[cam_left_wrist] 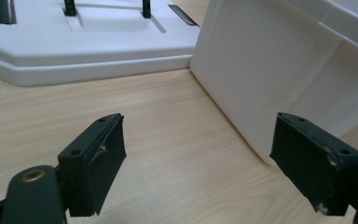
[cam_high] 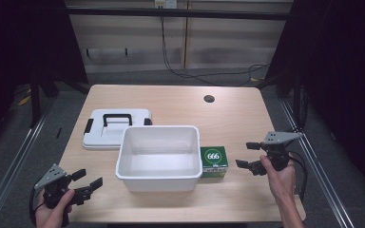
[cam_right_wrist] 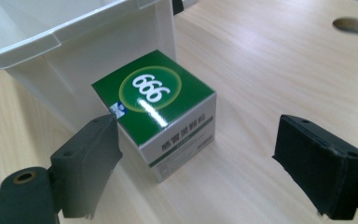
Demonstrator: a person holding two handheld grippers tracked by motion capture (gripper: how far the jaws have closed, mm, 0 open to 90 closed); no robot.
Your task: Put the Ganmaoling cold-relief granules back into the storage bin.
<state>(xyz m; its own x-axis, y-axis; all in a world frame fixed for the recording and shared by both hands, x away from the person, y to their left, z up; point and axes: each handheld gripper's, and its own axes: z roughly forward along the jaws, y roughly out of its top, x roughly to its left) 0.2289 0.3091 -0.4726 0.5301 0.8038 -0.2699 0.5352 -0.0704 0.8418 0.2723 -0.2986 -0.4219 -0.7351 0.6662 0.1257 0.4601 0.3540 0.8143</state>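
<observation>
The green box [cam_high: 214,161] sits on the worktop [cam_high: 237,114], touching the right wall of the white bin [cam_high: 158,156]; the bin is open and holds nothing, and its lid [cam_high: 116,128] with the black handle lies flat just behind it at the far left. The right gripper [cam_high: 250,155] hovers to the right of the box with its fingers [cam_right_wrist: 86,163] spread wide and holding nothing; in the right gripper view the box stands between them but farther on, not yet inside the gap. The left gripper [cam_high: 86,179] waits at the near left corner of the bin, its fingers [cam_left_wrist: 93,161] likewise parted and gripping nothing.

The step in hand looks like taking up the box, probably to drop it into the bin. To do it well, the right gripper should move left until the box sits squarely between the fingers; one box face lies against the bin wall, so the near and far faces seem the better pair to close on. Close on flat sides, not corners, since glossy card may slip; then lift straight up before crossing the rim.
</observation>
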